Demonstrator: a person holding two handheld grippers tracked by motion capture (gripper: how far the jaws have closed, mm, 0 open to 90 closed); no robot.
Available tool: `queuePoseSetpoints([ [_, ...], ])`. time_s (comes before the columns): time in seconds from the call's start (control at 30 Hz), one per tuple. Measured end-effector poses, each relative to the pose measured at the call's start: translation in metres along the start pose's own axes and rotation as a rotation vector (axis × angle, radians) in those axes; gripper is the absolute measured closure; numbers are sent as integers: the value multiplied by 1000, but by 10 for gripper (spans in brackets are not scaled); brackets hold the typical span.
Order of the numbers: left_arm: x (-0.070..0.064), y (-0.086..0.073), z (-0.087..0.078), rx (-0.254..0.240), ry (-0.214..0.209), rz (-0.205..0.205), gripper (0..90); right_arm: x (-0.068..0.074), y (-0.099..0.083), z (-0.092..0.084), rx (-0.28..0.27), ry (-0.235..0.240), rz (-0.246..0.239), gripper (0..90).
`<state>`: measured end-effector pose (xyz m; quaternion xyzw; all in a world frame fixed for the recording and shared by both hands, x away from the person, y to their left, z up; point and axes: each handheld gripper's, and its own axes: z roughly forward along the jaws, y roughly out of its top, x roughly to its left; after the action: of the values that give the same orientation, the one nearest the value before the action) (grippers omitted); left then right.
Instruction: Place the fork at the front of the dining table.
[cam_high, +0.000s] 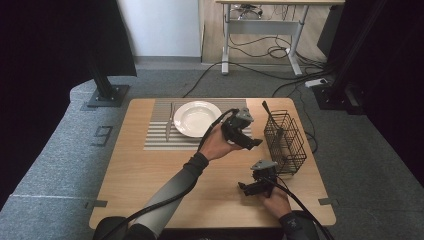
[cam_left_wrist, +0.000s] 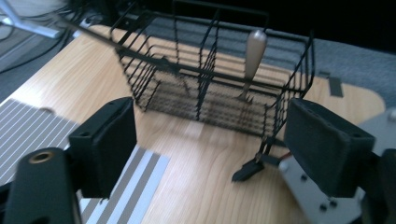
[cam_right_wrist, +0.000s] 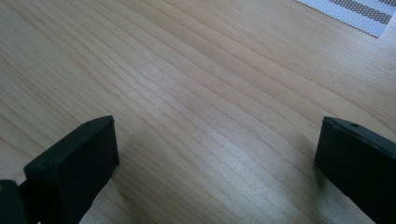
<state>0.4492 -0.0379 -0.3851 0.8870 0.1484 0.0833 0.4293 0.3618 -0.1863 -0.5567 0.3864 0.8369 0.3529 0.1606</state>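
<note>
The black wire basket (cam_high: 285, 142) stands at the right side of the table (cam_high: 150, 175), and one utensil with a pale handle (cam_left_wrist: 254, 51) stands upright inside it. Your left gripper (cam_high: 245, 134) is raised just left of the basket and faces it; its jaws are wide apart with nothing between them. Your right gripper (cam_high: 250, 189) is low over the near right part of the table, jaws also apart and empty. Farther left, a white plate (cam_high: 196, 118) lies on a striped placemat (cam_high: 157, 135), with a knife (cam_high: 169, 122) beside the plate.
</note>
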Motion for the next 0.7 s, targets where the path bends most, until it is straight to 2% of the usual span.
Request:
queuePoseSetpoints([
  [0.2,-5,14,15,3,-22,32,224,0,0,0,0,-2,-3,0],
  [0.3,-7,19,22,0,-39,36,251,0,0,0,1,-3,-4,0],
  [0.4,-9,23,29,6,-58,40,304,0,0,0,0,-3,-2,0],
  [0.43,-11,25,35,11,-73,41,347,0,0,0,0,-2,-2,0],
  [0.53,-13,27,40,17,-77,45,373,0,0,0,0,-1,-4,0],
  [0.6,-14,28,45,22,-78,45,420,-1,0,0,-2,-2,-7,0],
  [0.63,-15,29,47,25,-83,43,473,-1,0,0,-2,-1,-9,0],
  [0.7,-16,29,52,34,-87,44,501,-1,0,0,-2,-1,-9,0],
])
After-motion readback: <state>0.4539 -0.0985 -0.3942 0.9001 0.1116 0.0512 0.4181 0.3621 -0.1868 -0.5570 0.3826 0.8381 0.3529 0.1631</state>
